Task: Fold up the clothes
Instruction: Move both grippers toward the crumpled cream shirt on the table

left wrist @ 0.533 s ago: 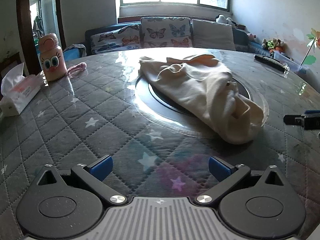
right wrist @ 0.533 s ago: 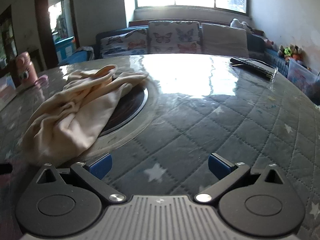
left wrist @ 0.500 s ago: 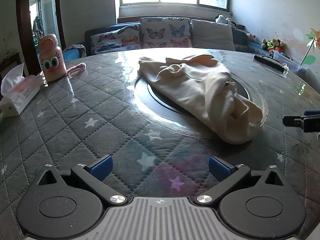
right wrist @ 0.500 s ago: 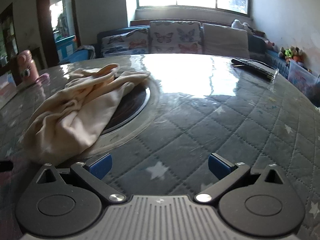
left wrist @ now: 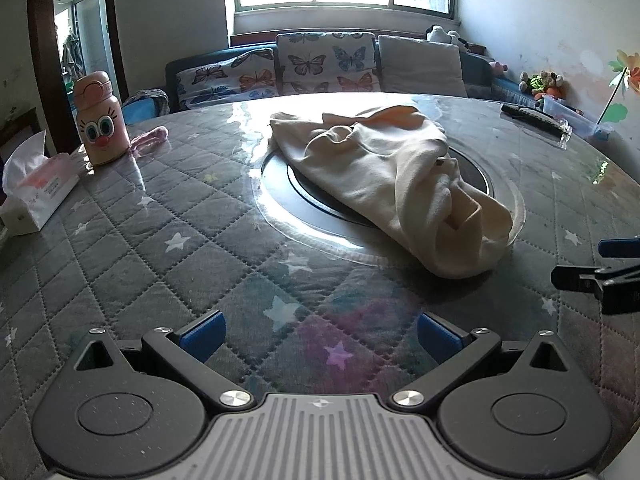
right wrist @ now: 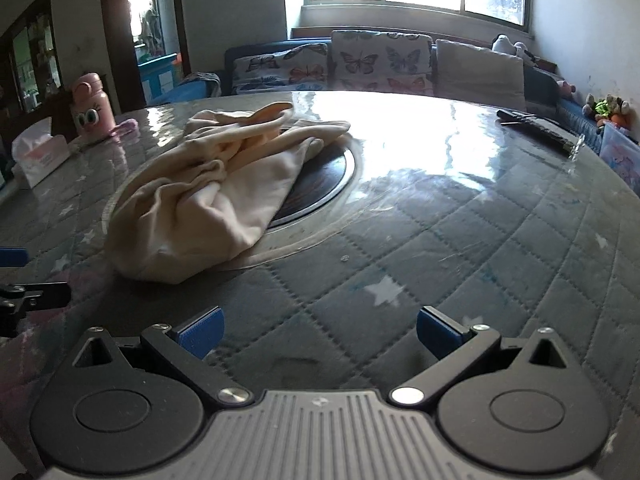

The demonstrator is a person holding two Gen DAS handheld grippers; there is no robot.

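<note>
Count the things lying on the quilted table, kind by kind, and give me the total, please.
Cream garment: 1
Pink cartoon bottle: 1
Tissue box: 1
Pink strap, beside the bottle: 1
Black remote-like item at the far edge: 1
Total: 5

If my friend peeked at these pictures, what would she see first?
Probably the crumpled cream garment heaped in the middle of the round quilted table, lying partly over the dark round plate set in the centre. Next, the pink bottle with cartoon eyes at the table's far left edge, beside a tissue box. Both claws, left and right, are open, holding nothing.
</note>
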